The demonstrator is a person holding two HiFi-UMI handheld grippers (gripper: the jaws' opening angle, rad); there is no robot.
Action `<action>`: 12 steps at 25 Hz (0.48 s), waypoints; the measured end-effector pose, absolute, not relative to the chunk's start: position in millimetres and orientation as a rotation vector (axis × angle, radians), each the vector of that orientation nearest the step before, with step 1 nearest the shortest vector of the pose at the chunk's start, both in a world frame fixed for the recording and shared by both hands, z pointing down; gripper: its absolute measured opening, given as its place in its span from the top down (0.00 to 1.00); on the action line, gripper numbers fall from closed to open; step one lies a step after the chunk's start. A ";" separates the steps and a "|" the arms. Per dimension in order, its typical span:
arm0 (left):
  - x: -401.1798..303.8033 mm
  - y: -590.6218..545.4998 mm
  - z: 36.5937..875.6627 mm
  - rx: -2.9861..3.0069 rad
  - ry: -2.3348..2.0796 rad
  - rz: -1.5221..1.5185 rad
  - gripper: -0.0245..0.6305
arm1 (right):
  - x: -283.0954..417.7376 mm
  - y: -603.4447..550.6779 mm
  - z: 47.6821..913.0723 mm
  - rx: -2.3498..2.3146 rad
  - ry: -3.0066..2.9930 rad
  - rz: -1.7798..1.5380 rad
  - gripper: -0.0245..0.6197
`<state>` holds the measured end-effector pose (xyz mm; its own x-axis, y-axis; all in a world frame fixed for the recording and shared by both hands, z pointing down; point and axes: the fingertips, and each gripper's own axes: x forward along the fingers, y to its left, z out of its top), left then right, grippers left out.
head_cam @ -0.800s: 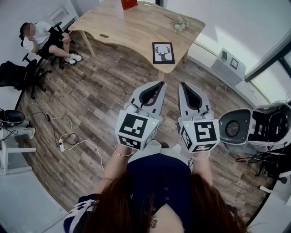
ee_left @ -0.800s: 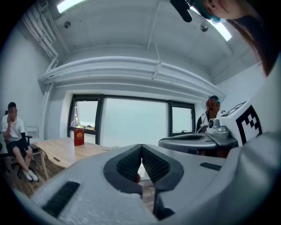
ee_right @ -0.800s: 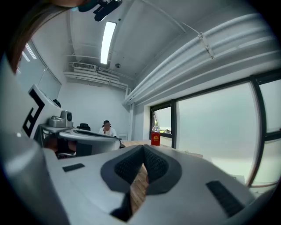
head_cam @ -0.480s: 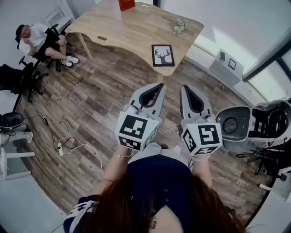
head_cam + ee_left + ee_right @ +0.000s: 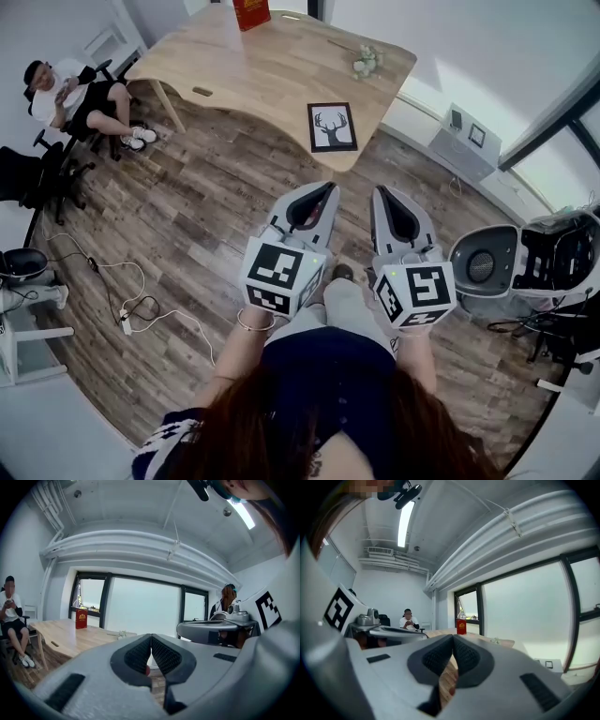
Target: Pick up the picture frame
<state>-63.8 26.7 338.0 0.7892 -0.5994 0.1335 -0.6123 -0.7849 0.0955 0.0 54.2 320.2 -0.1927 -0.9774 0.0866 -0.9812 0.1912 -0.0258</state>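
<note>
A black picture frame (image 5: 332, 127) with a deer print lies flat near the front corner of the wooden table (image 5: 262, 70). My left gripper (image 5: 331, 187) and right gripper (image 5: 380, 191) are held side by side above the floor, well short of the table and apart from the frame. Both are shut with nothing between the jaws. In the left gripper view the left gripper (image 5: 151, 636) shows pads pressed together; the right gripper (image 5: 453, 636) looks the same in the right gripper view. Neither gripper view shows the frame.
A red box (image 5: 250, 13) and a small flower bunch (image 5: 367, 62) stand on the table. A person sits on a chair (image 5: 66, 89) at far left. Cables and a power strip (image 5: 127, 302) lie on the wood floor. A white machine (image 5: 525, 262) stands at right.
The table and frame have drifted slightly left and down in the head view as the person steps forward. Both grippers sit a little lower in the picture, still shut and side by side.
</note>
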 end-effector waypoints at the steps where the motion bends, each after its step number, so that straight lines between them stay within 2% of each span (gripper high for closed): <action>1: -59.4 19.0 340.1 2.840 -0.973 0.150 0.92 | 4.7 46.5 322.8 1.959 -2.383 0.124 0.92; 12: -24.8 -54.9 353.1 2.793 -1.084 0.148 0.92 | 43.3 -25.4 344.6 1.885 -2.404 0.151 0.92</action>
